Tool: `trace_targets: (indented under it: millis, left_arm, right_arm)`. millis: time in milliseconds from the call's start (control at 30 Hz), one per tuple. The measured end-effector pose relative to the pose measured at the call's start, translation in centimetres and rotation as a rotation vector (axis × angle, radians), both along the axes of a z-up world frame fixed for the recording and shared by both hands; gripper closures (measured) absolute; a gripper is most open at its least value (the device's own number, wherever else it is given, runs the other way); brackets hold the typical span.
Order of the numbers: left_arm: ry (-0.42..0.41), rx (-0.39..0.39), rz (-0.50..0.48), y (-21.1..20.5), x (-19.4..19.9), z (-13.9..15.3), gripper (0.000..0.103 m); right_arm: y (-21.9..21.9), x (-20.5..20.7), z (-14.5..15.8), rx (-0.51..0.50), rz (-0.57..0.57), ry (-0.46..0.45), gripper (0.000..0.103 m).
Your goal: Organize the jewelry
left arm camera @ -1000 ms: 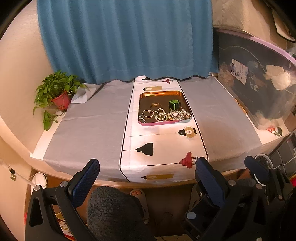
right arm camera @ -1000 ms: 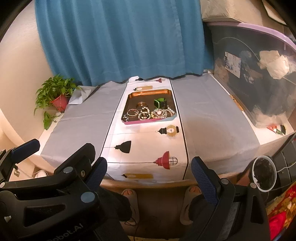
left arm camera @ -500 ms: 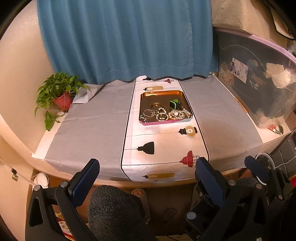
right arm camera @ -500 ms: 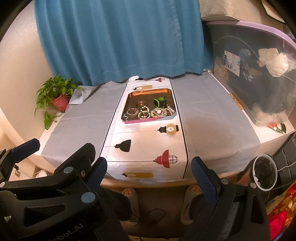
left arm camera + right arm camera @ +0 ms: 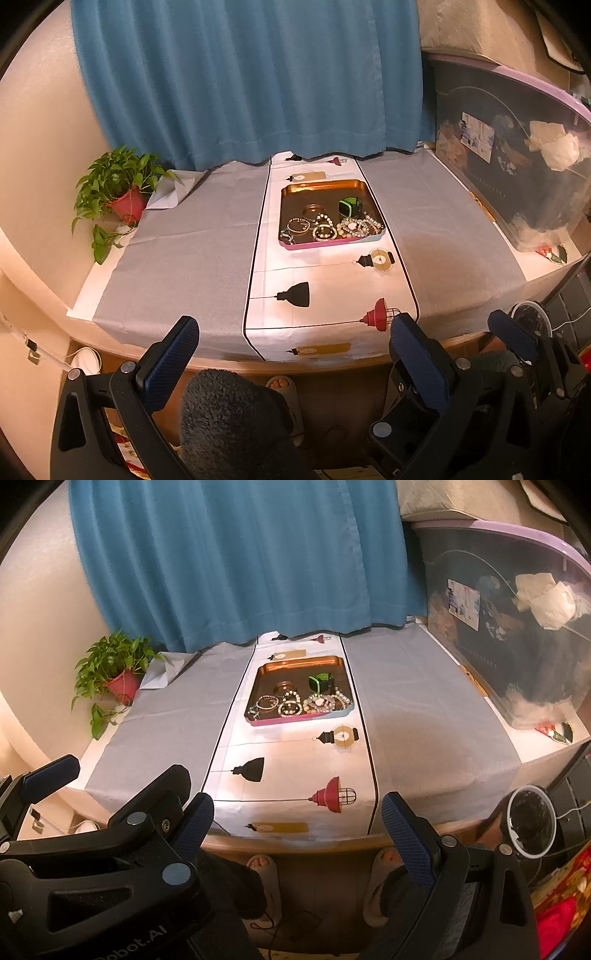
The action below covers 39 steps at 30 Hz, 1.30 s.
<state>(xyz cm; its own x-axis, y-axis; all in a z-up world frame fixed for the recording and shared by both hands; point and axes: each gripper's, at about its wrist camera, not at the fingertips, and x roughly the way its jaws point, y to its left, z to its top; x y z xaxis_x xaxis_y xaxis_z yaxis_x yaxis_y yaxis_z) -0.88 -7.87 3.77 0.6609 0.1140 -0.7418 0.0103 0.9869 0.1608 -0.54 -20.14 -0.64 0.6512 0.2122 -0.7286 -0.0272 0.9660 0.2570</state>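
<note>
A copper-coloured tray [image 5: 321, 186] [image 5: 295, 661] with a pink front rim sits on the white runner at the back of the table. Several bead bracelets [image 5: 325, 230] [image 5: 290, 707] lie along its near side, with a green-and-black watch [image 5: 350, 206] [image 5: 320, 682] behind them. My left gripper [image 5: 293, 328] hangs open before the table's front edge, far short of the tray, nothing between its blue pads. My right gripper [image 5: 297, 810] stands open too, equally far back and empty. In the right wrist view the left gripper's body fills the lower left.
A potted plant [image 5: 118, 184] stands at the back left on the grey cloth [image 5: 192, 240]. A large clear storage bin [image 5: 517, 155] lines the right side. A blue curtain [image 5: 251, 81] hangs behind. A person's feet in slippers [image 5: 264, 864] show under the table; a cup [image 5: 530, 825] sits low right.
</note>
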Motion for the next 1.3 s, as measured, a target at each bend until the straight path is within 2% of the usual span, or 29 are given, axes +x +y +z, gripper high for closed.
trace_targets:
  millis: [1300]
  left_arm:
    - [-0.018, 0.011, 0.002, -0.8, -0.3, 0.9, 0.000]
  right_arm:
    - [-0.7, -0.8, 0.6, 0.014, 0.000, -0.014, 0.011]
